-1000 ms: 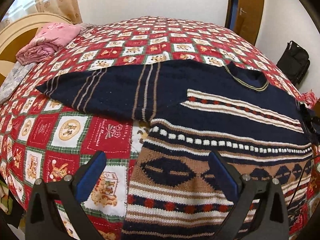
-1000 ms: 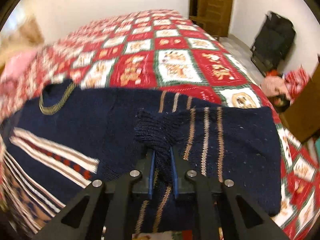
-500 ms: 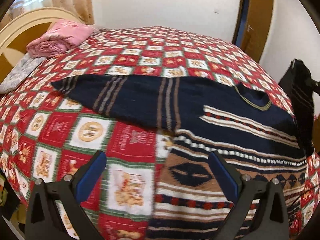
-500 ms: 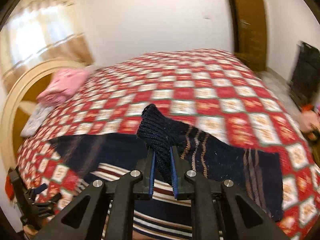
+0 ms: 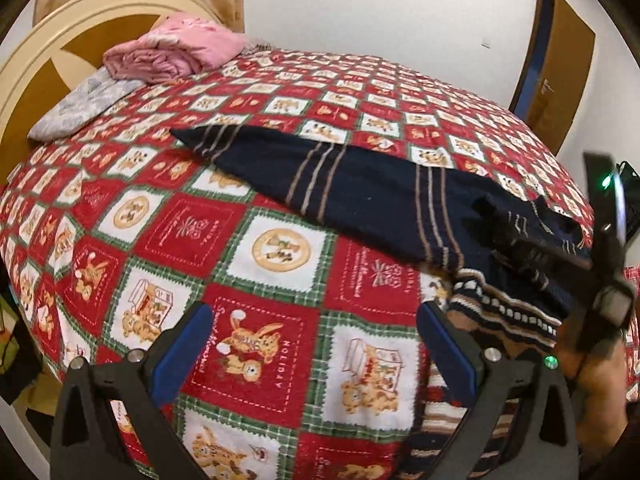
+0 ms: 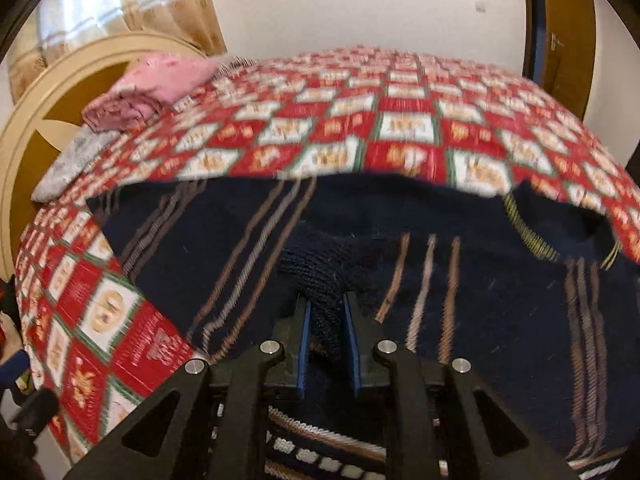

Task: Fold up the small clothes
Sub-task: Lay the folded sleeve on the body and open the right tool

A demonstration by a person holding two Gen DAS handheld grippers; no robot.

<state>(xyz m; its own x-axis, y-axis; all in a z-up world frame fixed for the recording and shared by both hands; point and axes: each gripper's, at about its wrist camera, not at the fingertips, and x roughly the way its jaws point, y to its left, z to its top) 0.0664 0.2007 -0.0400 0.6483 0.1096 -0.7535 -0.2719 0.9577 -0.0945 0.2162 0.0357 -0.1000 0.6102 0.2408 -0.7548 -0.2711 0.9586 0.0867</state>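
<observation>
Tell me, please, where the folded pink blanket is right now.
The folded pink blanket lies at the head of the bed, upper left in both wrist views, against the round headboard and partly on a grey pillow.

Sweater [image 5: 360,196] on quilted bed [image 5: 180,216]

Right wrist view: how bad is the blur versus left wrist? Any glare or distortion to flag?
Right wrist view: motion smear across the bedspread and the sweater stripes; the right gripper itself stays sharp. Left wrist view: mostly crisp, blurred only at the right edge, around the right gripper. Both views: strong fisheye bulge, dark corners; soft backlight through the curtain, no harsh glare.
</observation>
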